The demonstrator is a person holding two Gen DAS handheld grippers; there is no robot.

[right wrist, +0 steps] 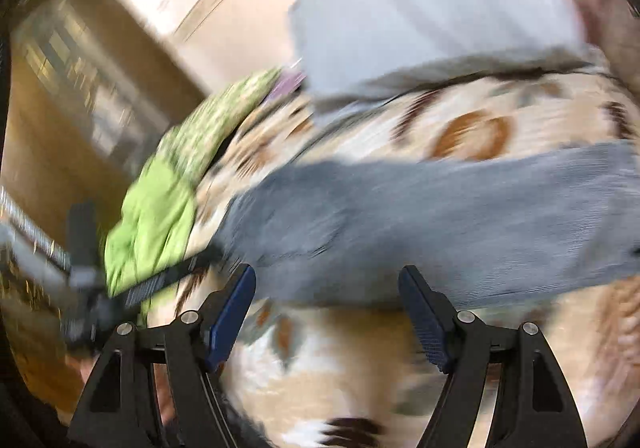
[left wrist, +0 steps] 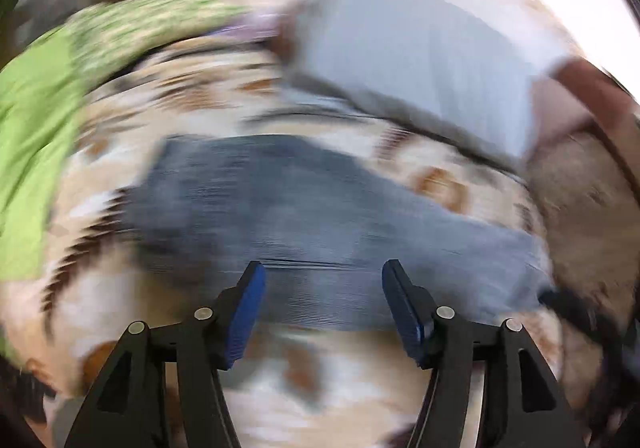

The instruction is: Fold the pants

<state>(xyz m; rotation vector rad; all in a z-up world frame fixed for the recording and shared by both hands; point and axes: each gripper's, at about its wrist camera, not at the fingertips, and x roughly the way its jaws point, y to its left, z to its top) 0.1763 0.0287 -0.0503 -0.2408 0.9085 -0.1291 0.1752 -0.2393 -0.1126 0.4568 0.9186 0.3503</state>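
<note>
Both jaws spread, empty: left hand-held gripper (left wrist: 322, 280), right hand-held gripper (right wrist: 326, 284). Pants (left wrist: 320, 216) lie folded on bed (left wrist: 320, 368); regrasp at edges squarely, avoiding bedspread.

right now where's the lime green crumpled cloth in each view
Left wrist view: the lime green crumpled cloth lies along the left edge, reaching the upper left.
Right wrist view: it sits left of centre, at mid height.
Shared landmark: the blue-grey folded pants, right of the cloth in both.
</note>
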